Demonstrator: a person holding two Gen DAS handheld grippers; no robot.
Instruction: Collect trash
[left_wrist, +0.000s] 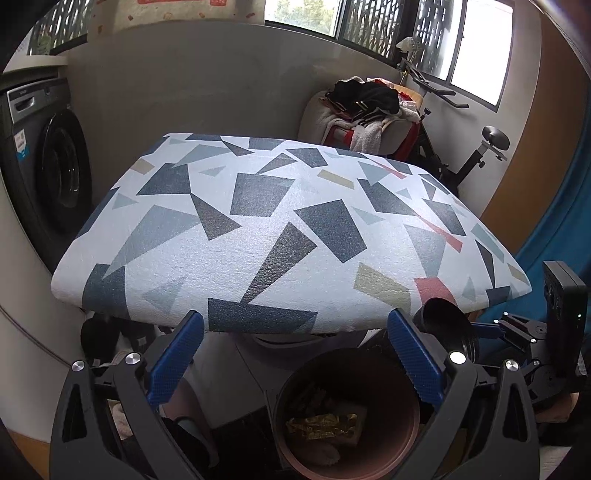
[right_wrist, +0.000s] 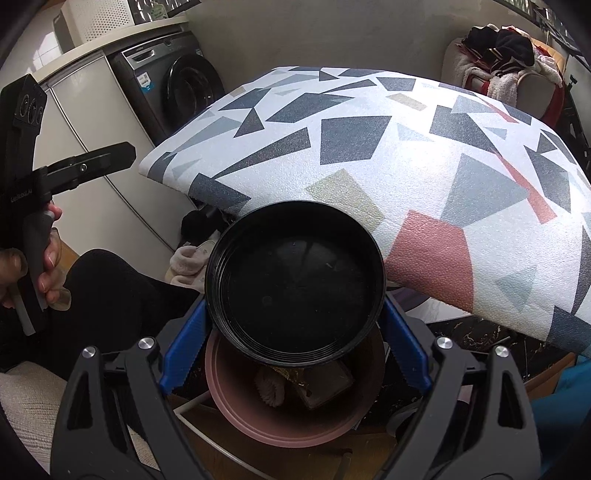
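In the left wrist view, your left claw (left_wrist: 295, 360) is standing spread wide with nothing between its blue pads (left_wrist: 173, 363). It is hanging over a pink bin (left_wrist: 410, 398) that is sitting on the floor just under the near edge of the bench (left_wrist: 258, 229), which is wearing a white cover with grey, blue and red shapes. Crumpled gold wrapper (left_wrist: 323, 424) and other trash are lying inside the bin, though the rest is too dark to name. At the right, your other tool is carrying a black bowl (left_wrist: 443, 321), partly cut off by the right pad. A washing machine (left_wrist: 48, 166) is standing far left; its label and badge are too small to read.

In the right wrist view, your right claw (right_wrist: 295, 332) is clenching that black bowl (right_wrist: 295, 284) by its sides, tipped so you are looking into its empty inside. It is hovering right above the pink bin (right_wrist: 229, 398) and hiding most of the trash (right_wrist: 325, 380). At the left, your left hand (right_wrist: 48, 254) is gripping the other tool's handle, where small white lettering is showing but is not legible.
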